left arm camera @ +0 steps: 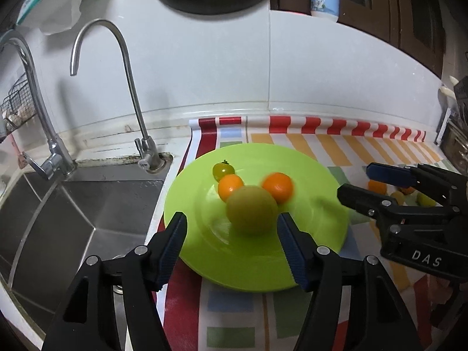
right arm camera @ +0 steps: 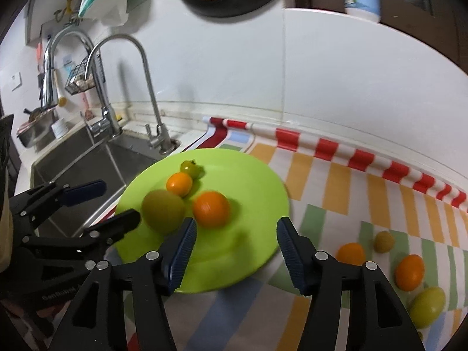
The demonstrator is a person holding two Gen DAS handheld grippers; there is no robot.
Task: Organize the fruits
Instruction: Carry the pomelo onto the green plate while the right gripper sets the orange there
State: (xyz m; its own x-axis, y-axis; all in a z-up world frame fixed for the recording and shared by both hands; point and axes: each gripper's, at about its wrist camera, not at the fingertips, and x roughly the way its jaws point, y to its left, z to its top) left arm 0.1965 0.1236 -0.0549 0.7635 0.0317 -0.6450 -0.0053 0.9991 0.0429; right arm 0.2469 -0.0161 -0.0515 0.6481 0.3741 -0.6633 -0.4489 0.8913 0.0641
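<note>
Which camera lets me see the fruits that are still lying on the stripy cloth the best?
The right wrist view. There the loose fruits lie in plain sight on the striped cloth, right of the green plate: four clear ones, orange and green. In the left wrist view the right gripper hides most of them; only bits peek out.

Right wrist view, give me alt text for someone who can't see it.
A lime green plate on a striped cloth holds four fruits: two orange, two green. The right tongs hang open over its near edge, holding nothing, with the left tongs open at the left. Four more fruits lie on the cloth at right, and a sink sits behind left.
</note>
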